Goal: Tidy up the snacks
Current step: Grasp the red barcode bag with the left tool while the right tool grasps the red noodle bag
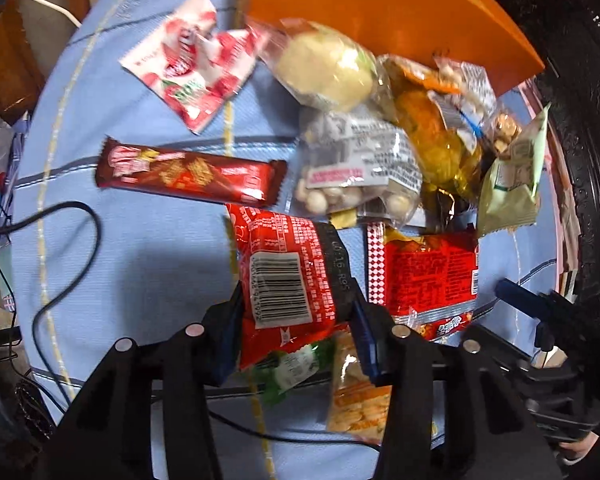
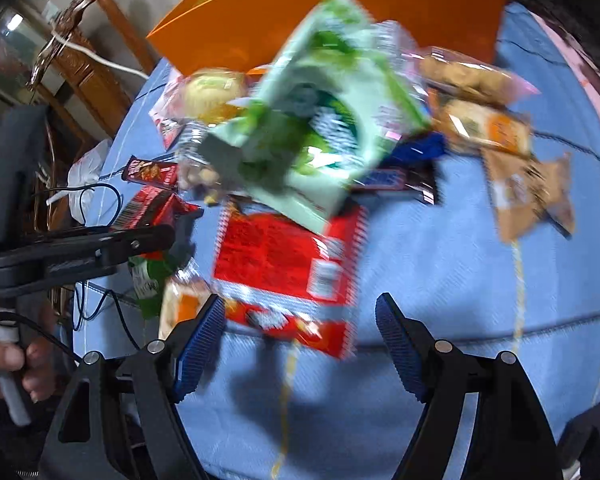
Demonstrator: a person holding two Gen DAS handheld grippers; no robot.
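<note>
Many snack packets lie on a blue tablecloth (image 1: 140, 272) in front of an orange bin (image 1: 380, 12). My left gripper (image 1: 296, 320) is shut on a red packet with a barcode (image 1: 288, 280), held just above the cloth; it also shows in the right wrist view (image 2: 148, 208). My right gripper (image 2: 300, 336) is open and empty. A blurred green packet (image 2: 320, 128) is in mid-air in front of the right gripper, above a large red packet (image 2: 292, 264). The orange bin also shows in the right wrist view (image 2: 340, 12).
A chocolate bar (image 1: 188, 176), a strawberry packet (image 1: 188, 64), a bag of white balls (image 1: 356, 172), a yellow bun (image 1: 324, 64) and orange packets (image 2: 488, 128) crowd the cloth. A black cable (image 1: 72, 260) lies at left. Wooden furniture (image 2: 92, 64) stands beyond the table.
</note>
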